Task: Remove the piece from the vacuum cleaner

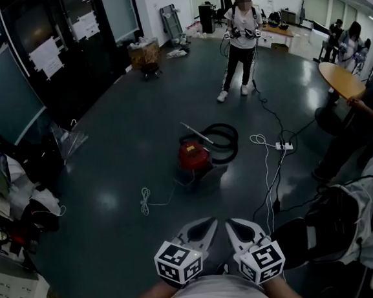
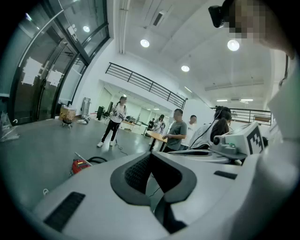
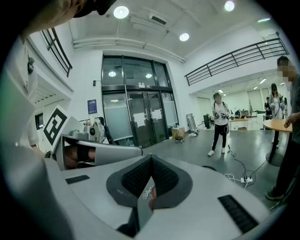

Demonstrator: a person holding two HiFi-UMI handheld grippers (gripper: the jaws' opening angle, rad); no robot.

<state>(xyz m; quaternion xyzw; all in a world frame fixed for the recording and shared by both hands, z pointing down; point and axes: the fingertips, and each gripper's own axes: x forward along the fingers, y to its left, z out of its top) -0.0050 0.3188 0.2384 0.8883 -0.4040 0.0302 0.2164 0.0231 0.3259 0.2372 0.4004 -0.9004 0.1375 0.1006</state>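
Note:
A red vacuum cleaner stands on the dark floor a good way ahead of me. Its black hose lies coiled to its right, and a thin metal wand slants across its top. It shows small in the left gripper view as the vacuum cleaner. My left gripper and right gripper are side by side low in the head view, close to my body and far from the vacuum. Both are shut with nothing between the jaws, as seen at the left gripper and the right gripper.
A white cord lies coiled left of the vacuum. A power strip with trailing cables lies to its right. A person stands further back. A round wooden table, seated people and a bag fill the right side. Glass doors line the left.

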